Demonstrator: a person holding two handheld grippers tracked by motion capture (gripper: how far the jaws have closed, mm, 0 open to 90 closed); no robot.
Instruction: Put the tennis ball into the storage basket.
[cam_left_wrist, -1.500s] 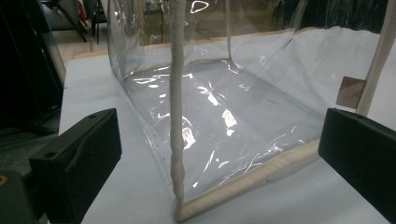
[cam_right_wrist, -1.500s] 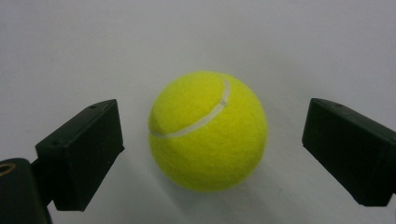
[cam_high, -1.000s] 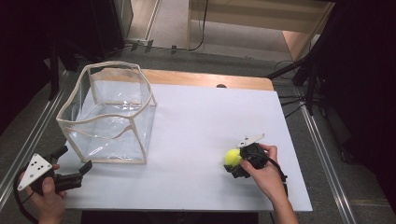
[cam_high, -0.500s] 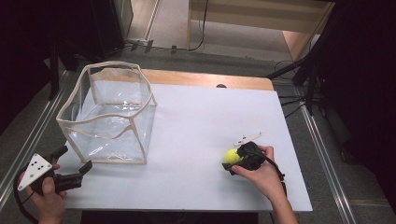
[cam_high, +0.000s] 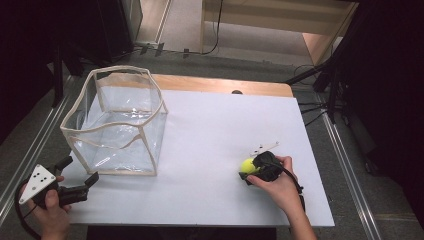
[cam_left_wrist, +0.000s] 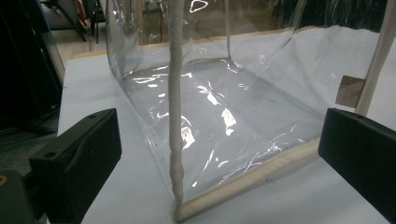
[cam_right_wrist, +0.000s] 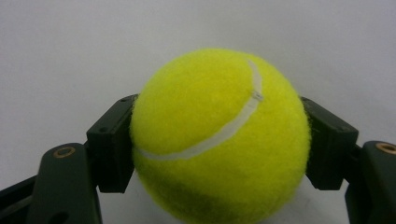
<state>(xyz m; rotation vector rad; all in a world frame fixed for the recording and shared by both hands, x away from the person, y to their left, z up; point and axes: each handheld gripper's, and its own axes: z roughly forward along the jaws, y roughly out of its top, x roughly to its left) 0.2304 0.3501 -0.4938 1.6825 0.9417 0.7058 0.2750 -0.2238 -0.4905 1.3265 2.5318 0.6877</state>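
While both hands sit low at the near table edge, the right one has the ball.

Left gripper (cam_high: 80, 172), far left: jaws spread wide, nothing between them; just ahead of its fingers (cam_left_wrist: 79, 158) stands the clear soft-plastic box with cream fabric edging (cam_high: 117, 122), its near corner seam facing the gap, no contact. White tabletop (cam_high: 210, 150) lies bare between the two grippers. Right gripper (cam_high: 246, 170), well apart to the right: jaws have just been closing, pads now pressed on both flanks of the fuzzy yellow-green tennis ball (cam_right_wrist: 219, 140), white seam upward, ball low over the tabletop.
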